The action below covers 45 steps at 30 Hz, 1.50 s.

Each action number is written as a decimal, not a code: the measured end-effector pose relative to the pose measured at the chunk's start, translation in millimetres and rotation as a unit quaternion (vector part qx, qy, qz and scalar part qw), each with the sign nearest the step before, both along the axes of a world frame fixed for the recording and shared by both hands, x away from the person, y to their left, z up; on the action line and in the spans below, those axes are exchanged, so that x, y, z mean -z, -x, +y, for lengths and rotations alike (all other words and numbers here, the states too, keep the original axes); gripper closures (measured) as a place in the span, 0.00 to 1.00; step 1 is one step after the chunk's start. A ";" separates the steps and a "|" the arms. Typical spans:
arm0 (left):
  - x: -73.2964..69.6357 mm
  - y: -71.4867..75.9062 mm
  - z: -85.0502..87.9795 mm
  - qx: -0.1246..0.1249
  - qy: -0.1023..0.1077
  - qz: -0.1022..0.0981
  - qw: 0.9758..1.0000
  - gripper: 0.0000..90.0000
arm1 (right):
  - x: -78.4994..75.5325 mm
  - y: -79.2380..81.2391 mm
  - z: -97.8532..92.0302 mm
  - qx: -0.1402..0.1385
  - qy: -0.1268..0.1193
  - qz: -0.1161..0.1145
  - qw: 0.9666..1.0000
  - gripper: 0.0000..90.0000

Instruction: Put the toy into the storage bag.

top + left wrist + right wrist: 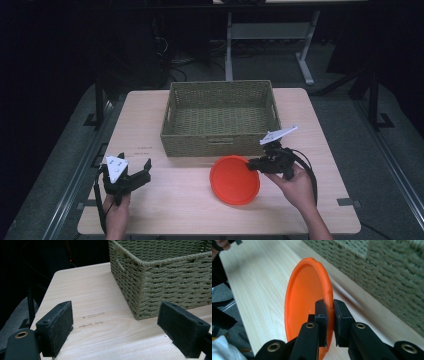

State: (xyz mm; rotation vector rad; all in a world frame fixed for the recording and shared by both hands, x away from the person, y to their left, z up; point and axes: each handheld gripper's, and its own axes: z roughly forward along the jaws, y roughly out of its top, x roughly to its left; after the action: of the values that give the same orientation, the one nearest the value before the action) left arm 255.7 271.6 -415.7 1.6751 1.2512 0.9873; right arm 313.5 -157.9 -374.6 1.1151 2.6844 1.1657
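Note:
An orange plate [234, 180] lies on the wooden table [165, 210] just in front of a woven basket [220, 142]. My right gripper [251, 163] is shut on the plate's right rim. In the right gripper view the plate [304, 292] stands edge-on between my two pads, with my right gripper [330, 315] clamped on its rim and the basket wall [382, 272] close beside it. My left gripper [134, 170] sits at the table's front left, open and holding nothing. The left gripper view has my left gripper [117, 330] wide apart over bare wood, facing the basket's corner [140, 290].
The basket [220, 95] has nothing in it and takes up the middle back of the table. Bare wood lies between the two grippers and left of the basket. A white desk frame [305, 55] stands on the floor beyond the table.

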 end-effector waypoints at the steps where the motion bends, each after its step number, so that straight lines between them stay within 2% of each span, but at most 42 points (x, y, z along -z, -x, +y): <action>1: 0.0 -0.1 -0.2 0.000 0.000 0.000 1.000 0.14 | -3.3 -0.1 -0.1 0.000 -0.001 0.000 1.000 0.91; 2: 0.4 -0.4 -1.2 0.000 0.005 -0.002 1.000 0.14 | -6.4 -0.7 -0.8 -0.003 -0.001 -0.004 1.000 0.91; 3: 0.4 -0.2 -1.1 0.001 0.001 -0.001 1.000 0.14 | -13.0 -1.6 -2.1 -0.003 -0.004 -0.008 1.000 0.91; 4: 0.5 0.1 -1.0 0.003 -0.002 0.000 1.000 0.14 | -13.0 -1.6 -2.1 -0.003 -0.004 -0.008 1.000 0.91; 7: 0.8 0.1 -0.9 0.000 0.001 -0.002 1.000 0.14 | -25.8 -5.2 -3.6 0.003 -0.003 -0.016 1.000 0.91; 12: 0.4 1.2 0.7 -0.004 0.002 -0.002 1.000 0.14 | -38.4 -10.4 -2.7 0.001 0.000 -0.023 1.000 0.91; 15: 0.5 0.6 1.3 -0.003 0.001 -0.001 1.000 0.14 | -51.3 -14.3 -1.1 -0.002 0.006 -0.028 1.000 0.91; 22: 1.0 0.5 -0.4 -0.004 0.009 -0.003 1.000 0.14 | -66.9 -20.3 -1.7 -0.001 0.013 -0.033 0.999 0.91; 23: 0.7 0.3 0.7 -0.003 0.004 -0.002 1.000 0.14 | -69.4 -21.7 -2.2 0.001 0.011 -0.031 0.999 0.91; 31: 0.8 0.0 1.4 -0.008 0.011 -0.002 1.000 0.14 | -97.7 -34.5 -5.6 0.013 0.025 -0.045 0.999 0.91; 37: 0.6 -0.3 1.6 -0.006 0.010 -0.002 1.000 0.14 | -112.1 -41.2 -7.0 0.021 0.025 -0.045 0.998 0.91; 45: 0.5 -0.7 2.8 -0.006 0.010 -0.003 1.000 0.14 | -123.4 -53.2 -12.3 0.029 0.022 -0.045 0.998 0.91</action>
State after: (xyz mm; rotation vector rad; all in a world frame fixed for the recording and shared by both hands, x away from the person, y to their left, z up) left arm 256.4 274.4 -416.2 1.6494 1.2650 0.9831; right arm 366.8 -170.2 -251.2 1.0976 2.5800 1.1152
